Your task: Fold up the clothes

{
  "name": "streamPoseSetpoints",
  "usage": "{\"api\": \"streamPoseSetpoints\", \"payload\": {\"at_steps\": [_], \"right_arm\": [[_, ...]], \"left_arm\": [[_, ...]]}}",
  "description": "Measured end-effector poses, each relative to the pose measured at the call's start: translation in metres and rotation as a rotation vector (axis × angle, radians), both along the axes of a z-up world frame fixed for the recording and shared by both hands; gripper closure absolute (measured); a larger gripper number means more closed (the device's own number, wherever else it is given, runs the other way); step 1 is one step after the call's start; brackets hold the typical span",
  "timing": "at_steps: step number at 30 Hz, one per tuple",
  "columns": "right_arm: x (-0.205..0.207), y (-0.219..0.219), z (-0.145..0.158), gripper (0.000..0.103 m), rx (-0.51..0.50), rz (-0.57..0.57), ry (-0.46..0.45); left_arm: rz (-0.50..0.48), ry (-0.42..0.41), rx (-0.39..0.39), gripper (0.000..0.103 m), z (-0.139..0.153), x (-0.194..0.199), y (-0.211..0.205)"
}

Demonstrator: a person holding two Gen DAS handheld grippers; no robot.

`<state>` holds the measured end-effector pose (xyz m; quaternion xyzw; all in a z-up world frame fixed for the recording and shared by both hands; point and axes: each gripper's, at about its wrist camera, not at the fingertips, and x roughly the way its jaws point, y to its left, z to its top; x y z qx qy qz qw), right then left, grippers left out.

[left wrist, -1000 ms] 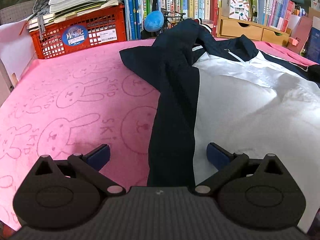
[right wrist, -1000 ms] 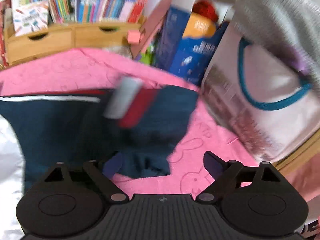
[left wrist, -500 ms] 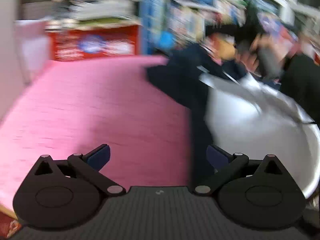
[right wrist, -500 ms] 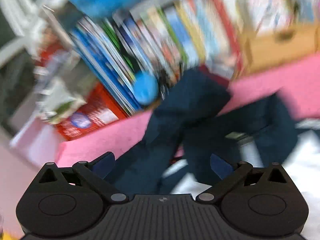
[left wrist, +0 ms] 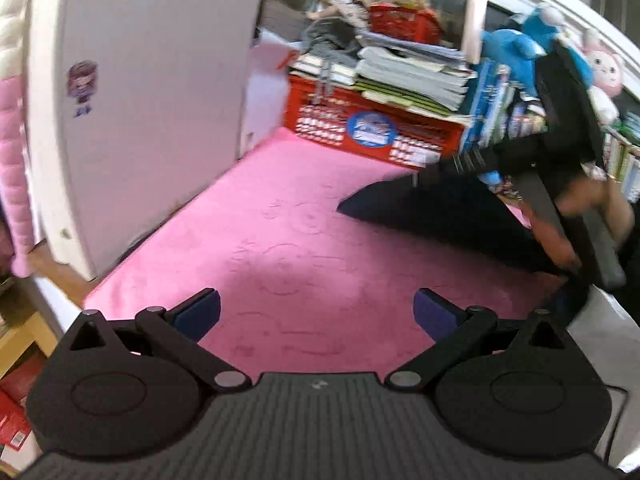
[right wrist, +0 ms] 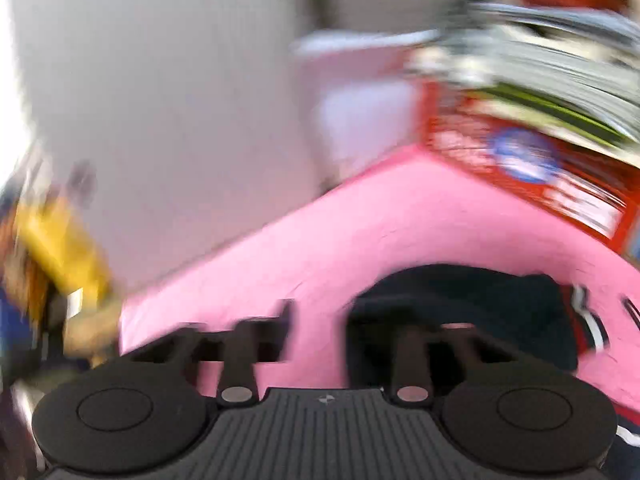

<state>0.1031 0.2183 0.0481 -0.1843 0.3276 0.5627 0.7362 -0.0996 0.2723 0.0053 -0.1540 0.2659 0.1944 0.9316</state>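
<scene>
Jacket (left wrist: 440, 216) right of open left tongs (left wrist: 316, 312) | on pink cloth (left wrist: 280, 240)

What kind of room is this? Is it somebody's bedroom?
Probably a child's bedroom or study corner. There are soft toys up on a shelf, a red crate piled with books, and a pink towel with cartoon patterns spread out under the dark jacket being folded.
</scene>
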Motion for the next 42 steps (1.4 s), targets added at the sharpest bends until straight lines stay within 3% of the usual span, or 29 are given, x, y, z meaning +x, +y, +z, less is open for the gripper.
{"api": "streamPoseSetpoints", "payload": {"at_steps": [1,4,8,10,15,17,21,23,25,29,33,39,42], "right_arm": [[-0.010,-0.005,-0.004,0.018,-0.024,0.009,-0.030],[-0.013,-0.034,-0.016,0.017,-0.070,-0.005,-0.027],[0.015,-0.083,-0.025,0.006,-0.051,-0.080,0.066],[0.030,-0.116,-0.024,0.005,-0.029,-0.165,0.079],[0.042,-0.195,-0.031,0.004,0.067,-0.498,0.089],[0.023,-0.183,-0.044,0.004,-0.004,-0.480,0.062],[-0.052,-0.150,-0.051,0.000,-0.057,-0.182,-0.101],[-0.069,-0.158,-0.050,0.000,-0.050,-0.103,-0.107],[-0.069,-0.178,-0.046,0.000,-0.013,-0.072,-0.081],[-0.045,-0.227,-0.030,0.000,0.095,-0.161,0.003],[-0.006,-0.286,-0.019,0.000,0.219,-0.345,0.055],[0.044,-0.356,-0.035,0.000,0.246,-0.656,0.151],[0.050,-0.365,-0.048,0.000,0.245,-0.703,0.183]], "left_arm": [[0.004,0.009,-0.001,0.000,-0.002,0.001,0.001],[0.007,0.028,0.000,0.000,-0.007,0.010,0.003],[-0.002,0.023,0.015,0.000,-0.005,0.028,0.005],[-0.025,0.009,0.035,0.000,0.004,0.052,0.000],[-0.116,-0.029,0.117,0.000,0.023,0.121,-0.025],[-0.128,0.011,0.188,0.000,0.020,0.153,-0.039],[-0.092,0.196,0.390,0.000,-0.006,0.201,-0.056],[-0.065,0.279,0.489,0.000,-0.028,0.208,-0.058],[-0.047,0.344,0.565,0.000,-0.048,0.211,-0.057],[-0.011,0.347,0.679,0.000,-0.057,0.201,-0.051],[0.029,0.302,0.626,0.000,-0.037,0.177,-0.036],[0.114,0.322,0.453,0.000,-0.023,0.158,0.009],[0.154,0.323,0.468,0.000,-0.021,0.160,0.017]]}}
